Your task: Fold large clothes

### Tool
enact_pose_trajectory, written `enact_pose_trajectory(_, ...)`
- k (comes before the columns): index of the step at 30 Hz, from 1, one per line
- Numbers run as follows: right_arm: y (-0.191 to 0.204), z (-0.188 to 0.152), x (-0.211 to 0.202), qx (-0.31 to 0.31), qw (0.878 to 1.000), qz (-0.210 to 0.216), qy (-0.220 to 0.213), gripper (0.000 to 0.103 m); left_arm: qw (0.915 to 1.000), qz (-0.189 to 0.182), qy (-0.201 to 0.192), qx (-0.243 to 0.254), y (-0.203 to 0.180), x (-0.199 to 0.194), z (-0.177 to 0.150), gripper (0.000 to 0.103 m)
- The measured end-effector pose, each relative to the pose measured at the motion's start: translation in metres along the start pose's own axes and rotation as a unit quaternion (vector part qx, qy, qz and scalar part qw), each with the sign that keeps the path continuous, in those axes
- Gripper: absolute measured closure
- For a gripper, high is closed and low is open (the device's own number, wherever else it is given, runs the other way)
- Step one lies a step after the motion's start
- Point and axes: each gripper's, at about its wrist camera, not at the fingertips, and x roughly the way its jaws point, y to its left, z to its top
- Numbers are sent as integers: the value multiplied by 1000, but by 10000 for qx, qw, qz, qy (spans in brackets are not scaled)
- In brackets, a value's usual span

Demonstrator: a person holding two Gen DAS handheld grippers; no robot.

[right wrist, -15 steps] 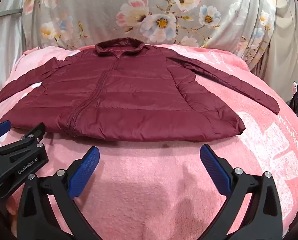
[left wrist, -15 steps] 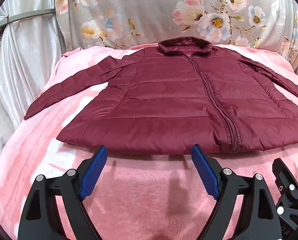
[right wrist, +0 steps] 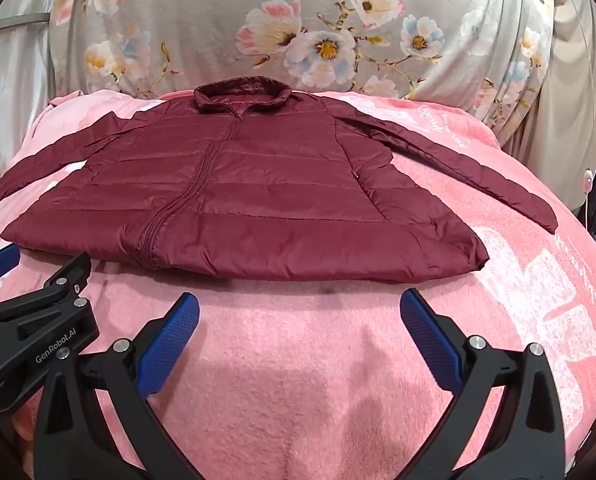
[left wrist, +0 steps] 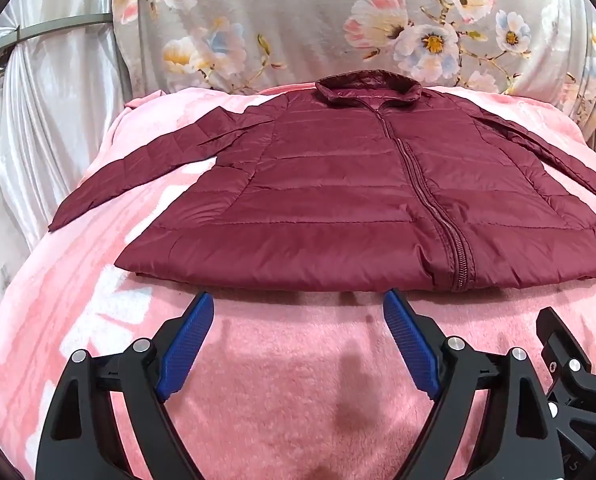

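A dark red quilted jacket (left wrist: 337, 200) lies flat and zipped on a pink blanket (left wrist: 278, 360), collar at the far side, both sleeves spread out to the sides. In the right wrist view the same jacket (right wrist: 258, 200) fills the middle, its right sleeve running toward the blanket's right edge. My left gripper (left wrist: 298, 300) hovers open just short of the jacket's hem, left of the zipper, nothing between its blue pads. My right gripper (right wrist: 299, 300) stands open before the hem's right half, also empty. The left gripper's body shows at the lower left of the right wrist view.
A grey floral sheet (left wrist: 337, 20) rises behind the blanket. Pale curtains (left wrist: 58, 100) with a metal rail hang at the left, and beige drapes (right wrist: 569, 100) at the right. The pink blanket (right wrist: 537, 320) drops away at both sides.
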Motion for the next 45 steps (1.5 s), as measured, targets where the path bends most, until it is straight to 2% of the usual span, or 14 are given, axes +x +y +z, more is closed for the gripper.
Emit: enact_pose_trajectory(45, 3, -1, -1, -8, 9998, 212, 53, 5, 9997, 236, 27, -33, 1, 0, -2, 18)
